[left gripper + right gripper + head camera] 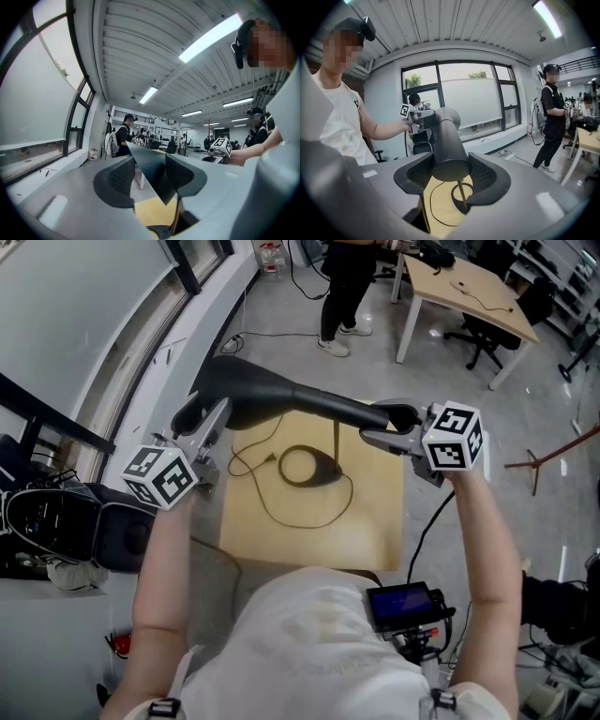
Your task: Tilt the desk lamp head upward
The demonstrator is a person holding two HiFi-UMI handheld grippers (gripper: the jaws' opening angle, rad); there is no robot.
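- Two tongs, two states: your left tongs [155, 172] stand apart around the thin flat edge of the lamp head [281, 399], with one pad clear of it. Your right tongs [451, 171] are clamped on its round back end.
- The lamp head spans between your hands above the table, carried on a thin stem [336, 442] that rises from a round base [314, 468].
- Expect it to be light, rigid and smooth enough to slip. The hinge may resist and the small base could tip. Take the flat end and steady the round one.
- The table [375, 521] is small and of pale wood, with a loose cord [258, 493] looped by the base.
- Beyond are a grey floor [525, 427], a window [473, 103] and a person [342, 296] beside a second table [469, 287].
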